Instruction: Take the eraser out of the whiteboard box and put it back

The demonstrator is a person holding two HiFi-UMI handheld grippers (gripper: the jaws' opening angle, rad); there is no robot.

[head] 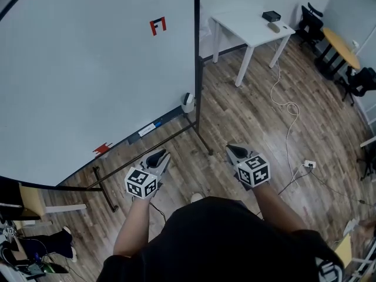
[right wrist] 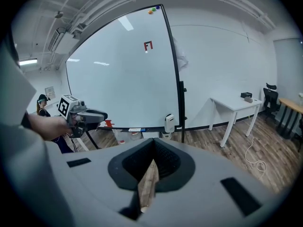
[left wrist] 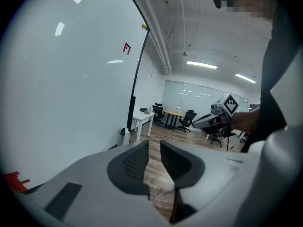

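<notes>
A smooth whiteboard [head: 88, 69] in a dark frame is noted above a wood-plank floor [head: 247, 119]. A small rounded white box [head: 187, 102] is fixed at its lower right corner; the eraser cannot be made out. A white surface [head: 249, 25] stands beyond. The left tongs [head: 160, 156] and right tongs [head: 235, 151] are held side by side, pointed boardward. Both are pressed together and empty.

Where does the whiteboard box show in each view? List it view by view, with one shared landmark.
Head view: whiteboard box just above centre, at the whiteboard's lower right corner.
Left gripper view: the box left of centre, small, at that same corner.
Right gripper view: the box just right of centre, above the jaws.
Shared landmark: the red mark high on the board.
</notes>
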